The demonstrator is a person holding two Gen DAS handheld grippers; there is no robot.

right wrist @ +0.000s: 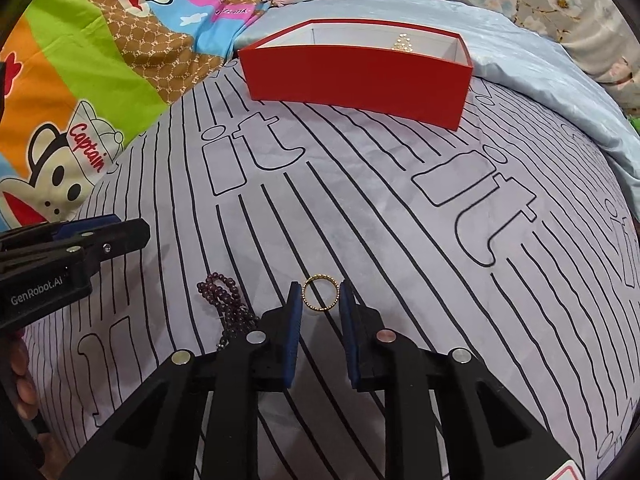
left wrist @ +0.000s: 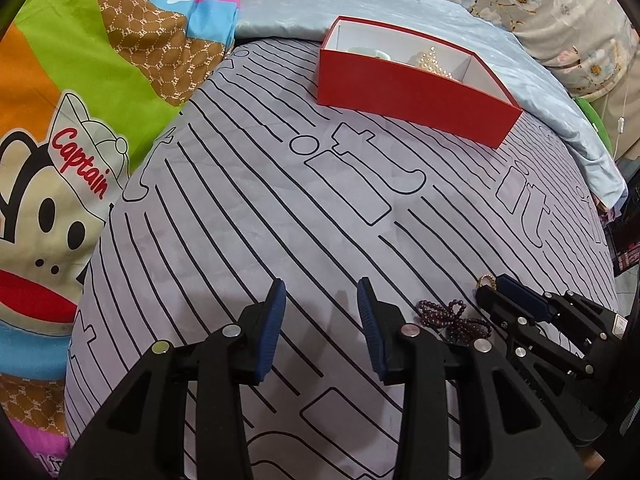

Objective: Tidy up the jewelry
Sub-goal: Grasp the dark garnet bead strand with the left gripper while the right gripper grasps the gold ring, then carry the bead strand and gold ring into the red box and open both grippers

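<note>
Right gripper (right wrist: 320, 294): blue pads set either side of a gold ring (right wrist: 320, 294), which stands on edge between the fingertips; the pads sit against its rim, clamped on it. Dark purple bead bracelet (right wrist: 226, 306) lies on the striped grey sheet (right wrist: 400, 240) just left of this gripper's left finger.

Left gripper (left wrist: 322, 300): jaws apart, nothing between them, only sheet beneath. The bead bracelet is just to its right, between the two grippers.

Red box (right wrist: 356, 76), open-topped with a white lining, sits well ahead of both grippers at the far edge of the sheet; a pearl piece (right wrist: 403, 44) shows inside, toward its right end. Cartoon quilt (left wrist: 60, 120) lies off to the left.
</note>
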